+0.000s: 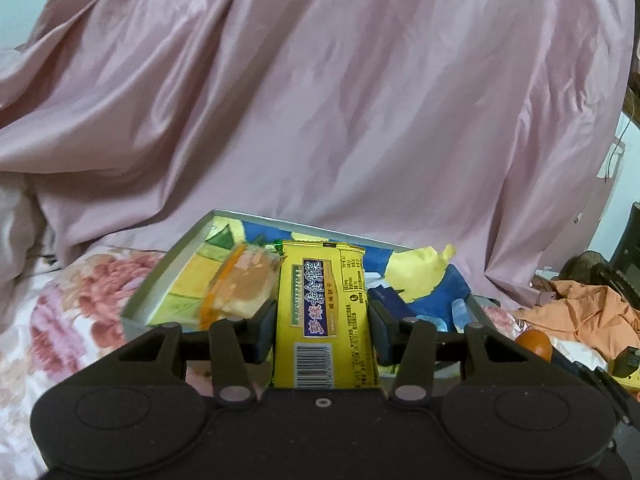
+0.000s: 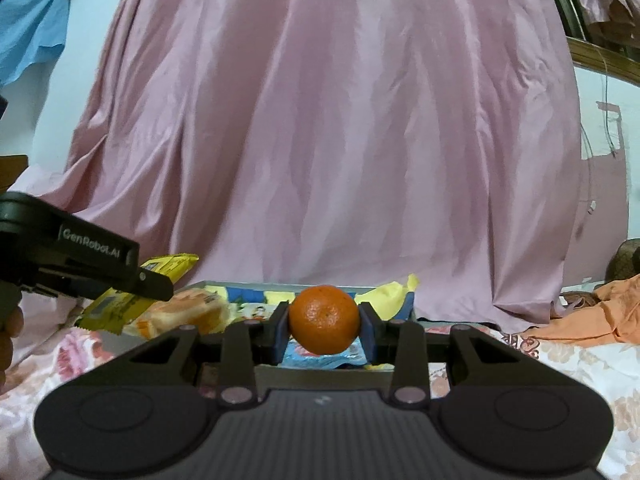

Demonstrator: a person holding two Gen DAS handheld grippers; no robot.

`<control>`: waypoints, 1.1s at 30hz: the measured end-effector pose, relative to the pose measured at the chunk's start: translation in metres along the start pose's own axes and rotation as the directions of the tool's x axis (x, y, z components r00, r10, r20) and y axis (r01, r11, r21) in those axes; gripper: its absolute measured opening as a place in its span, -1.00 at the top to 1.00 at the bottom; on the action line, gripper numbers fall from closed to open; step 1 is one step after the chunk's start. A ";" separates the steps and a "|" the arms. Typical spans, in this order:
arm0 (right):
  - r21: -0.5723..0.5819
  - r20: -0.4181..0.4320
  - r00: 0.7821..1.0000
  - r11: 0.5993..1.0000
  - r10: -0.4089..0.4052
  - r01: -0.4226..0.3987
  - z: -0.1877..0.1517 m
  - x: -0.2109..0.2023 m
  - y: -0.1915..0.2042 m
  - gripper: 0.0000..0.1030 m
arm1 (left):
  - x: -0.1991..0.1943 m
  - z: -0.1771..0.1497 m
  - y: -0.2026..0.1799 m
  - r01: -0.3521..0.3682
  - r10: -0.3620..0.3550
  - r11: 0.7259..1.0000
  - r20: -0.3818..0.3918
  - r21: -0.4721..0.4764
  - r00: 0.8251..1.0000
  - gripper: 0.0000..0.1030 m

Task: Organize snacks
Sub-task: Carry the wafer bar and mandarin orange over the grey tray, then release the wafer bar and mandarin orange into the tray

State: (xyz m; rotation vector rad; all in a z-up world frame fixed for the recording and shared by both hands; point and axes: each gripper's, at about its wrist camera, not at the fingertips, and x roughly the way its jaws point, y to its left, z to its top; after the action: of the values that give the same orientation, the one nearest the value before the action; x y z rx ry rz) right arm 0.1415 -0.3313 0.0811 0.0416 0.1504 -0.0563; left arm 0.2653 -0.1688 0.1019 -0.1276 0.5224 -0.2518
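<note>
Your left tongs (image 1: 322,316) are clamped on a yellow biscuit packet (image 1: 326,312), the pads pressing its two long sides. You hold them tilted downward toward the tray (image 1: 160,276), and the packet stands lengthwise between the fingers, its barcode end nearest the camera and its crimped far end reaching over the tray's near edge. The wrapper is glossy yellow with a dark purple label panel bearing white characters.

Your right tongs (image 2: 324,320) are clamped on a mandarin orange (image 2: 324,319), a pad on each side of the fruit. You hold them close to level, pointing at the tray (image 2: 240,283) from its near side, with the fruit just above the tray's near edge. The mandarin is round, deep orange, with a dimpled skin. In this view your left tongs (image 2: 156,284) come in from the tray's left, gripping the same yellow packet (image 2: 120,300).

Inside the tray, a wrapped bun in an orange-trimmed clear wrapper (image 1: 240,284) lies toward the left wall. A light blue packet (image 2: 324,356) lies under the mandarin. The tray rests on a floral bedsheet (image 1: 60,312); a pink draped cloth (image 1: 320,100) rises behind the tray, and an orange garment (image 1: 588,312) lies to its right.
</note>
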 end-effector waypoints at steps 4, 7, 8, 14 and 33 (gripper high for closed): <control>-0.002 0.006 1.000 1.000 -0.010 0.011 -0.004 0.013 -0.002 0.23 | 0.019 0.003 -0.006 0.011 -0.011 1.000 -0.004 -0.004 1.000 0.03; -0.021 0.019 0.999 0.999 -0.030 0.030 -0.009 0.018 -0.003 0.23 | 0.029 0.005 -0.007 0.014 -0.014 1.000 -0.007 -0.007 1.000 0.03; -0.023 0.024 0.999 0.999 -0.033 0.034 -0.010 0.020 -0.003 0.23 | 0.031 0.004 -0.008 0.013 -0.013 1.000 -0.007 -0.005 1.000 0.03; -0.007 0.037 0.999 0.999 -0.040 0.040 -0.013 0.030 -0.007 0.23 | 0.045 0.001 -0.011 0.010 -0.009 1.000 -0.015 0.015 1.000 0.03; 0.009 -0.019 1.000 1.000 -0.016 0.017 -0.027 0.050 -0.004 0.22 | 0.068 -0.016 -0.012 -0.010 0.012 0.999 -0.066 0.037 0.998 0.03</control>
State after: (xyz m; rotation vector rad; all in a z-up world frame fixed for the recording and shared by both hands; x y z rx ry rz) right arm 0.1870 -0.3369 0.0471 0.0505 0.1692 -0.0732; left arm 0.3116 -0.1998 0.0585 -0.0813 0.5841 -0.2553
